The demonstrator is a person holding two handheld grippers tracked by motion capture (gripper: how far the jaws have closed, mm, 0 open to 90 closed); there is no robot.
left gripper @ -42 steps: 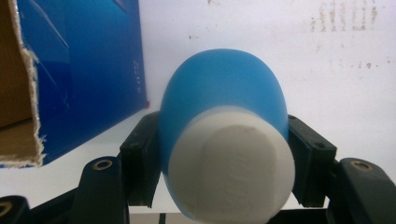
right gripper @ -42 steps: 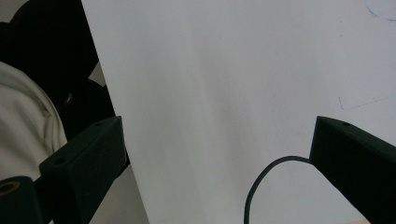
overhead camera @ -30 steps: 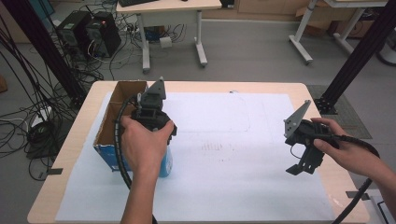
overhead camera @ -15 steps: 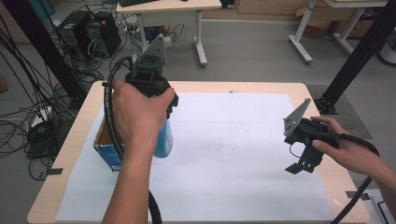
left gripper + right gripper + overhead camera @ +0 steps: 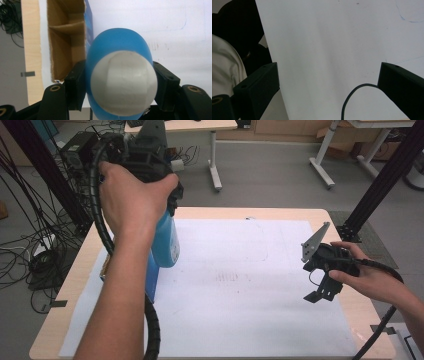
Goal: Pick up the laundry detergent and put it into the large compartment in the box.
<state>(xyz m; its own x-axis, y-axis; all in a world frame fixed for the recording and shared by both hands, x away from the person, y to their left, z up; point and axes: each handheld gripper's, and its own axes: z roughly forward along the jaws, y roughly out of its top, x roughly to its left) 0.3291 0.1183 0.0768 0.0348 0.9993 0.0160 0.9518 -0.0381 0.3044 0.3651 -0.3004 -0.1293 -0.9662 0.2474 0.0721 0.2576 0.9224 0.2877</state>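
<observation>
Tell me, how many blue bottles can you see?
1: the blue bottle hangs above the table's left side, gripped by the left gripper. More may hide inside the cardboard box.

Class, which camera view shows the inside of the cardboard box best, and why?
The left gripper view: it looks straight down into the open cardboard box, showing its brown walls and a divider. In the high view the box is mostly hidden behind the left forearm and the blue bottle.
</observation>
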